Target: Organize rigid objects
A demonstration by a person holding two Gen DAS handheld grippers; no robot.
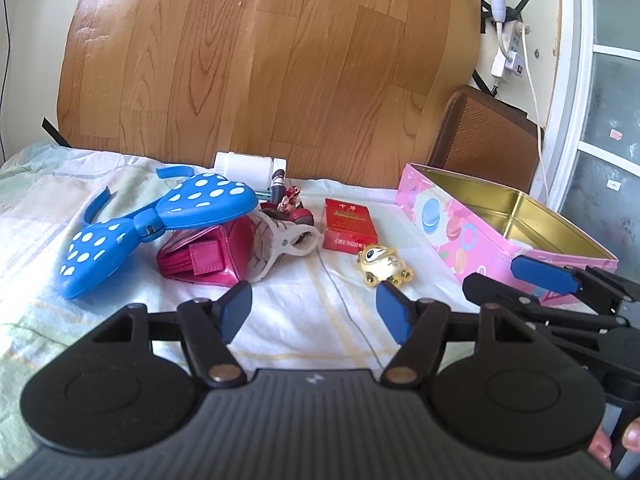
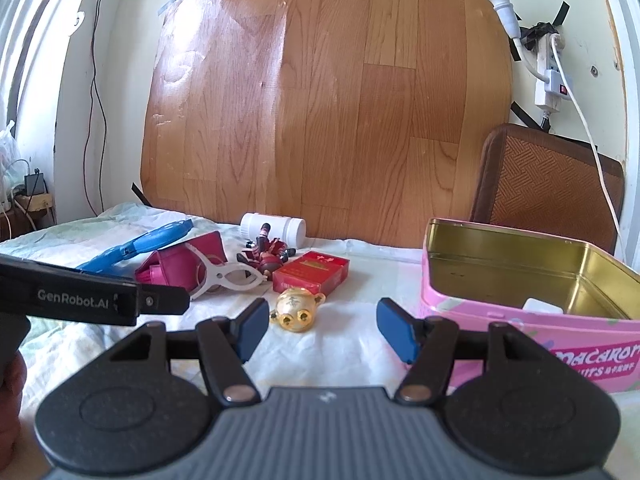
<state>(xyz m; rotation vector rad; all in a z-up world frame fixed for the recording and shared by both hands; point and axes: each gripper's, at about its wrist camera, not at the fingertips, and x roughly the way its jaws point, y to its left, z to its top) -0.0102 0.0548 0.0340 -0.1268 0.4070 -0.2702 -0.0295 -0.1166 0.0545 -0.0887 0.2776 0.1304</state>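
On the cloth-covered bed lie a gold toy figure (image 1: pixel 383 267) (image 2: pixel 297 306), a red cigarette pack (image 1: pixel 349 224) (image 2: pixel 312 273), a white clamp (image 1: pixel 285 243) (image 2: pixel 228 276), a magenta wallet (image 1: pixel 204 256) (image 2: pixel 176 266), a blue dotted case (image 1: pixel 160 220) (image 2: pixel 138 245), a small doll figure (image 1: pixel 290 202) (image 2: pixel 269 255) and a white bottle (image 1: pixel 246 168) (image 2: pixel 274 227). An open pink macaron tin (image 1: pixel 468 232) (image 2: pixel 472 312) stands at the right. My left gripper (image 1: pixel 314 312) is open, hovering short of the toy. My right gripper (image 2: pixel 322 328) is open too, beside the tin, with nothing between its fingers.
A wood-grain board (image 2: pixel 320 100) leans on the wall behind the objects. A brown woven cushion (image 2: pixel 548 188) stands behind the tin. A power strip with cables (image 2: pixel 550 64) hangs on the wall at right. A small white item (image 2: pixel 542 306) lies inside the tin.
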